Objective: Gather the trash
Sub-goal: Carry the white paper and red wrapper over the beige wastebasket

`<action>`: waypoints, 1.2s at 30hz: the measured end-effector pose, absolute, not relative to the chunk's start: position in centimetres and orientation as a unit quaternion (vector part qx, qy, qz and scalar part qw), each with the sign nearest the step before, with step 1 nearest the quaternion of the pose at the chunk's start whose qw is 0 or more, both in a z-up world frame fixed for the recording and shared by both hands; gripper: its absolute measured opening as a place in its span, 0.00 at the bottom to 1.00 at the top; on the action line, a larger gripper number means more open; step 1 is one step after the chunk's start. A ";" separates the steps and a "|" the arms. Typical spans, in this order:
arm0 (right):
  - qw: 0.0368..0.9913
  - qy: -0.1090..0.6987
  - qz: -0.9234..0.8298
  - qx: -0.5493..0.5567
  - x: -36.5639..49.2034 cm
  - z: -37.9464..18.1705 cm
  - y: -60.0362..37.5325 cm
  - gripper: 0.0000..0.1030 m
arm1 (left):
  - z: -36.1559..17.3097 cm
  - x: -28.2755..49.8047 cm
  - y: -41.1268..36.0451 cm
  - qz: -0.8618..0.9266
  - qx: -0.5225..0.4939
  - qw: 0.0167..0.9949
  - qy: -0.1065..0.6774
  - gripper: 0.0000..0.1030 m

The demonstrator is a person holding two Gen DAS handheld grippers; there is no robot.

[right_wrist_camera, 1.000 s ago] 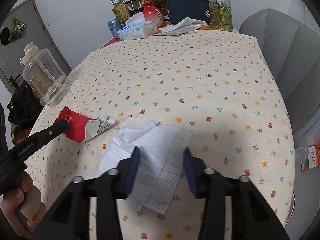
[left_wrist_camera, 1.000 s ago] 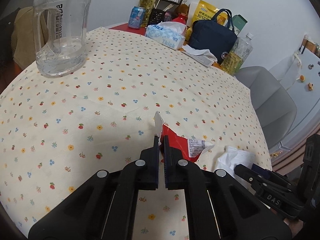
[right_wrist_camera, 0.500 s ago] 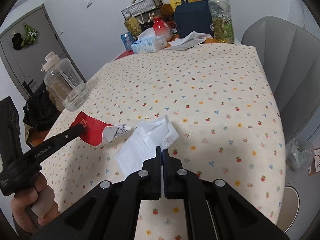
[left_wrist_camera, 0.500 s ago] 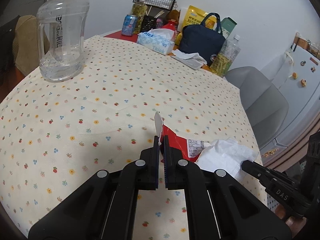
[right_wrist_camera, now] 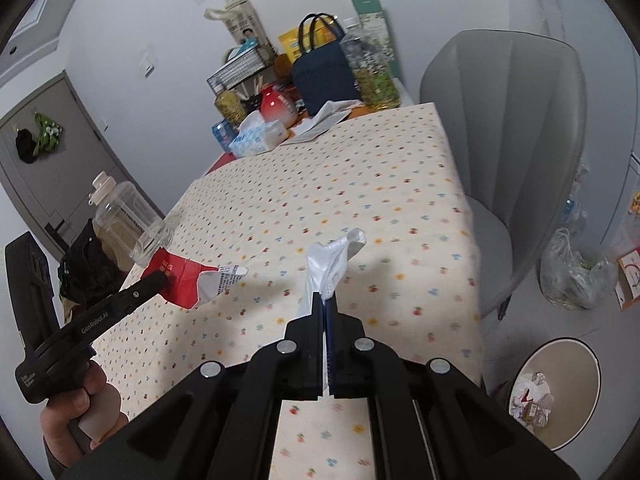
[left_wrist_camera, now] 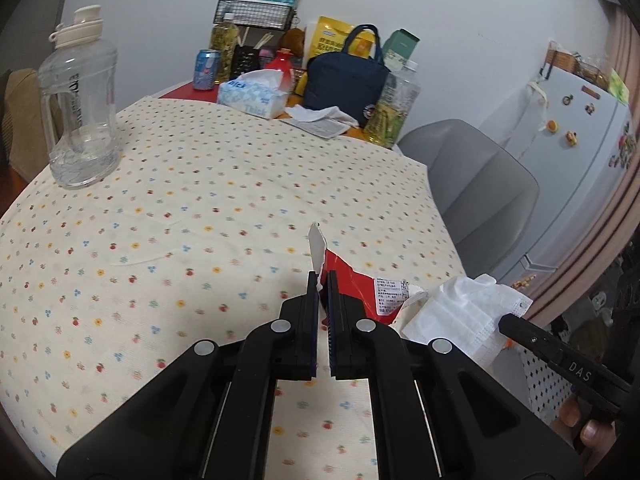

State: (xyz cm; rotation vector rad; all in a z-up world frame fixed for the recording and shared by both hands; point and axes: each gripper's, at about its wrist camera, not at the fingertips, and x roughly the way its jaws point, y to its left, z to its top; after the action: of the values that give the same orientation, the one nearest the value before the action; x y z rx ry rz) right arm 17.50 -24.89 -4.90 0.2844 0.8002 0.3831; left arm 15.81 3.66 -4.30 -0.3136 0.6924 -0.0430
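Your left tongs (left_wrist_camera: 323, 280) are closed tight on the red wrapper (left_wrist_camera: 362, 285), which sits low in the centre of the left view, lifted off the flowered counter (left_wrist_camera: 192, 184); its white label of small print is too fine to read. Your right tongs (right_wrist_camera: 325, 300) are clamped shut on the white face mask (right_wrist_camera: 328, 260), which stands up from the tips in the middle of the right view. In the left view the mask hangs just right of the wrapper, touching its edge.

Readable writing: "GenRobot.AI" on the left tool's arm at the lower left of the right view, "DAS" on the right tool's arm at the lower right of the left view, and "Thick" on the tissue box (left_wrist_camera: 253, 98) at the counter's far end.

A clear water jug (left_wrist_camera: 80, 108) stands at the left edge of the left view. The near and middle cloth is bare. The grey chair (right_wrist_camera: 516, 128) fills the right side of the right view, beside the counter's right edge. An open bin (right_wrist_camera: 554, 392) with scraps inside stands on the floor at the lower right.
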 end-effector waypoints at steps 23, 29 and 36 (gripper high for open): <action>0.903 0.365 0.088 0.210 14.7 -6.8 -38.8 0.02 | -4.1 17.4 -8.7 -0.108 -0.088 0.922 0.360 0.04; 0.899 0.366 0.063 0.230 14.1 -8.1 -42.2 0.02 | -4.4 18.3 -12.3 -0.126 -0.066 0.917 0.372 0.04; 0.891 0.375 0.025 0.256 13.2 -11.0 -47.0 0.02 | -5.3 19.8 -18.0 -0.162 -0.035 0.908 0.384 0.04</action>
State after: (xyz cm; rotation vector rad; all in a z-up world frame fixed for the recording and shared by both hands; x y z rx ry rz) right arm 13.21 -46.96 -10.95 0.5313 0.7793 0.0521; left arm 19.80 -17.99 -5.30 -0.0720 0.7925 -0.3343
